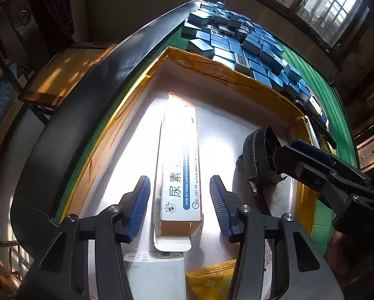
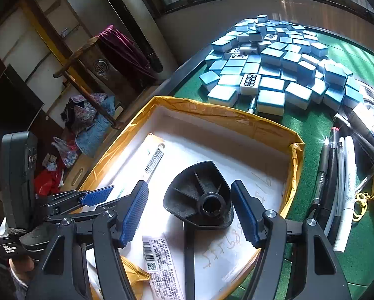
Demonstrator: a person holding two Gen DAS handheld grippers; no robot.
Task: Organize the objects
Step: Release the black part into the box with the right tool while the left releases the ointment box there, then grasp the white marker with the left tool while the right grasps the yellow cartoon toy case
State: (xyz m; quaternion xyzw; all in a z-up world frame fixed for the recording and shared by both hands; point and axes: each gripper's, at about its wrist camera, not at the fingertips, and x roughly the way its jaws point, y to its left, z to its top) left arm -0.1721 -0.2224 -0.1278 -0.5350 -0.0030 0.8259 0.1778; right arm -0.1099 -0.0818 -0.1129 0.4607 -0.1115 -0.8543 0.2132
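Inside the tray (image 1: pixel 227 75), each spread gripper straddles something: left (image 1: pixel 180 207) carton (image 1: pixel 178 165), right (image 2: pixel 189 211) black knob (image 2: pixel 199 195).

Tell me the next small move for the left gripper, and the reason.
Probably ease the left gripper down and close on the long white carton. It lies flat in the yellow-taped box, lengthwise between open jaws that don't yet touch it. The right gripper is also open, around the black plastic part.

The green-felted worktop (image 2: pixel 309 122) carries a shallow cardboard box (image 2: pixel 212 111) taped in yellow, a heap of blue-backed mahjong tiles (image 2: pixel 274 60) just beyond its far wall, and pens and markers (image 2: pixel 347 182) lying beside its right wall.
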